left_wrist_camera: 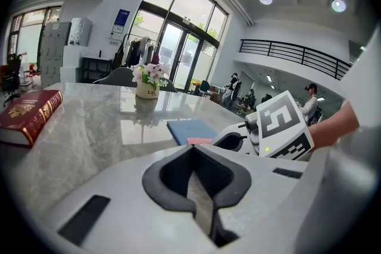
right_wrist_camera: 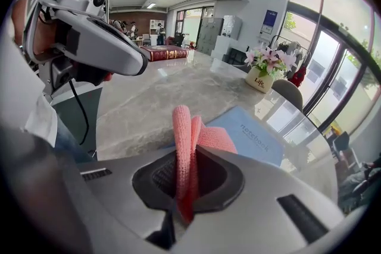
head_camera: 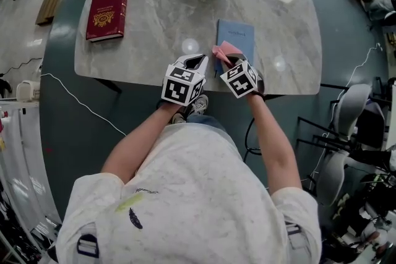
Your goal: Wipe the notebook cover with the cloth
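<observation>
The table has a pale grey top veined like marble, with rounded corners, and stands on a dark teal floor. The room around it is a tall open hall with glass doors and windows, a railed upper level and round ceiling lights. Grey chairs stand off to the right.

A red book with a gold emblem lies flat at the far left of the table. At the far edge is a small flower pot whose label begins "Life"; the smaller line beneath is too small to read.

The blue notebook lies flat on the near right part of the table, closed, with its long axis running near to far. The word "notebook" is printed on its cover.

The right gripper is clenched on the pink cloth, which stands folded upright between its jaws. The free end of the cloth hangs over the notebook's near left corner. It seems to touch the cover there, though the contact is not plainly shown.

The left gripper is just left of the right one, at the table's near edge. Its jaws are pressed together with nothing between them.
</observation>
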{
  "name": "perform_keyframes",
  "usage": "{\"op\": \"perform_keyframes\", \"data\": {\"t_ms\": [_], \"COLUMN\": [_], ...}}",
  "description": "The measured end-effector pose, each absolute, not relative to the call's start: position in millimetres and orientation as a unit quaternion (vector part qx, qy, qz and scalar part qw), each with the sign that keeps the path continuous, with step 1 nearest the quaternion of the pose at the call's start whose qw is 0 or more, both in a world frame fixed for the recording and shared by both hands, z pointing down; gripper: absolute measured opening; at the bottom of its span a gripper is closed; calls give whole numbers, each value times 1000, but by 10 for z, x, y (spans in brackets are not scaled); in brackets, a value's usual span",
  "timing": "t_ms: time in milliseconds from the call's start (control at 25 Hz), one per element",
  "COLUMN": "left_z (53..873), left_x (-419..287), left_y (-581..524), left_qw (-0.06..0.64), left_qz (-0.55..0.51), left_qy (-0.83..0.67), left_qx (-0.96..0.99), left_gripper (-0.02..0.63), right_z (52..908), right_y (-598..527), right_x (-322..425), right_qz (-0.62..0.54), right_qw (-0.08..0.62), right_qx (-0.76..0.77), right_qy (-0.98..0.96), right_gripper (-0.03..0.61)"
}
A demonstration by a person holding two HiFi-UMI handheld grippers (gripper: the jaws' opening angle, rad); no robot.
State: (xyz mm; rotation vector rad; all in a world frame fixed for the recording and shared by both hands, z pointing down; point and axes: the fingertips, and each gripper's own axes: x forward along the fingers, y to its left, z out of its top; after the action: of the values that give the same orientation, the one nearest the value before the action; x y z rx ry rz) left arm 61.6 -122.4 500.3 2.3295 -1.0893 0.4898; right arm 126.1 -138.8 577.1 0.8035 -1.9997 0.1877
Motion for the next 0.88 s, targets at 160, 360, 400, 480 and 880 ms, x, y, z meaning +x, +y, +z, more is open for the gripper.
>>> {"op": "perform_keyframes", "data": {"t_ms": [160, 360, 400, 480, 880], "left_z": [5029, 5060, 5061, 5057, 5012], "left_x": [567, 557, 565, 586, 652], "left_y": [-1162, -1024, -987, -925, -755], "left_qw": [259, 262, 263, 263, 259], "left_qz": [182, 185, 186, 186, 182], "left_qy": [-401, -395, -392, -388, -368], "left_qx": [859, 861, 862, 864, 874], "left_gripper": [6, 6, 6, 6, 6], "right_z": [5777, 5777, 5777, 5773, 5743], "right_y": [-1261, -1081, -1040, -968, -738], "right_x": [1248, 1244, 1243, 1241, 1228], "right_qz": [79, 85, 86, 86, 85], "right_qw": [471, 472, 473, 474, 473], "right_qx": [331, 338, 339, 339, 348], "right_qy": [-814, -810, -809, -808, -805], "right_gripper": [15, 15, 15, 15, 15]}}
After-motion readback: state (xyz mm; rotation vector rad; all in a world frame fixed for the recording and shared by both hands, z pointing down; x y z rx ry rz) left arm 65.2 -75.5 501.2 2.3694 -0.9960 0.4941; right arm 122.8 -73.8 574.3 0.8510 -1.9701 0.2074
